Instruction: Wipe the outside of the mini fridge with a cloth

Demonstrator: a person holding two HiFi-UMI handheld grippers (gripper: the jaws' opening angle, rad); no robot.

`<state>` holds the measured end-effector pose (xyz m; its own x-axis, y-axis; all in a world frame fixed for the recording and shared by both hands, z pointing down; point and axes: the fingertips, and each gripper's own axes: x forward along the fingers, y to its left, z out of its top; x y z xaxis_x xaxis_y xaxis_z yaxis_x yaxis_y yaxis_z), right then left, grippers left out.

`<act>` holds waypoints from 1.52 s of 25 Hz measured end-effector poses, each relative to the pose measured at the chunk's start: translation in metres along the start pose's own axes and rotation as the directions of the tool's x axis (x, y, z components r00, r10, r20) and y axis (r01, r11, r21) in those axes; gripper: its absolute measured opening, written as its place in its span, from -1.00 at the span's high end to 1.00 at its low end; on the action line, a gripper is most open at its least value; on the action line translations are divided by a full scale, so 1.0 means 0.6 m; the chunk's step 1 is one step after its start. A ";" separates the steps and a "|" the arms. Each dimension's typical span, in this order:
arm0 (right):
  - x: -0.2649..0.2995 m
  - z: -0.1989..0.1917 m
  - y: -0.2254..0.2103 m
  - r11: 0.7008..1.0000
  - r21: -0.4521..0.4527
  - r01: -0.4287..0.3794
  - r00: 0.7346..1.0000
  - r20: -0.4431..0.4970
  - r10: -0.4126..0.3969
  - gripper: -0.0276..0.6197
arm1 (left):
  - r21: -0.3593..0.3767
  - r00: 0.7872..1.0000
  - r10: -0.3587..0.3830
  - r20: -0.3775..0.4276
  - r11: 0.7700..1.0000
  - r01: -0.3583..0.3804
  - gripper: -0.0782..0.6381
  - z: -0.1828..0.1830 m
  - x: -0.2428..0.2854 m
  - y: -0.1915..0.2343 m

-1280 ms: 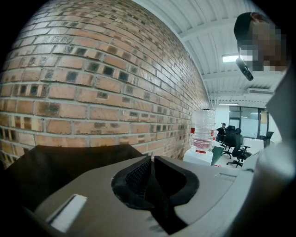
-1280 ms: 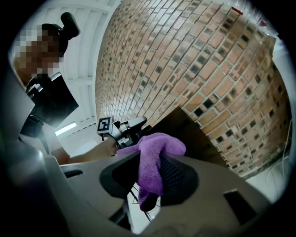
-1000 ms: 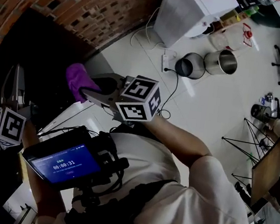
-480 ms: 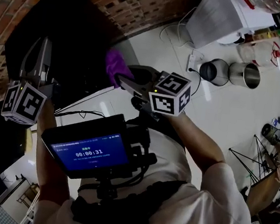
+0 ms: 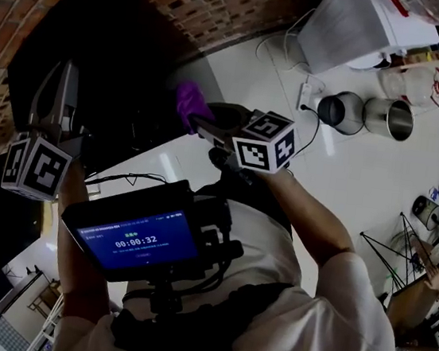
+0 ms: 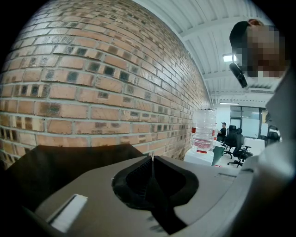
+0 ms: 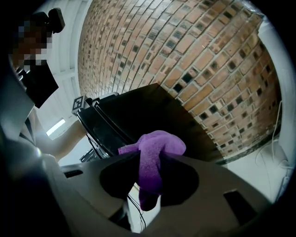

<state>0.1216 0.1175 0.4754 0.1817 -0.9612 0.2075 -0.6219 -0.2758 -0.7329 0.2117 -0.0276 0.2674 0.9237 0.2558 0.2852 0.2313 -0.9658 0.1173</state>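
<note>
R gripper [image 5: 207, 126] points near level at the black mini fridge [image 5: 115, 53], jaws clamped on 1 purple cloth [image 5: 188, 98]. L gripper [image 5: 61, 77] hangs over fridge top, jaws together, empty. Also 2 steel pots [image 5: 344, 111]. Can't tell if cloth touches fridge; fridge too dark for detail.

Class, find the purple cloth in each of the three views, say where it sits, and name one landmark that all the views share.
Head view: cloth above centre, left of middle, at the tip of the right tongs, in front of the black fridge.
Left gripper view: not in it.
Right gripper view: centre of the picture, clamped between the jaws.
Shared landmark: brick wall.
</note>
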 end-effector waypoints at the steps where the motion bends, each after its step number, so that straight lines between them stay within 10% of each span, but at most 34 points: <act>1: 0.004 -0.004 -0.008 1.000 0.005 0.004 1.000 -0.007 -0.004 0.57 | -0.004 1.000 -0.006 0.002 1.000 0.006 0.71 0.000 0.005 0.001; 38: 0.084 -0.221 -0.255 0.972 0.064 0.225 0.924 -0.331 -0.192 0.57 | -0.001 1.000 0.005 -0.001 1.000 -0.005 0.71 -0.002 0.006 0.006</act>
<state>0.1249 0.1104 0.6836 0.0355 -0.8363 0.5472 -0.5151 -0.4845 -0.7070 0.2152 -0.0302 0.2702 0.9247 0.2510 0.2864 0.2263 -0.9670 0.1168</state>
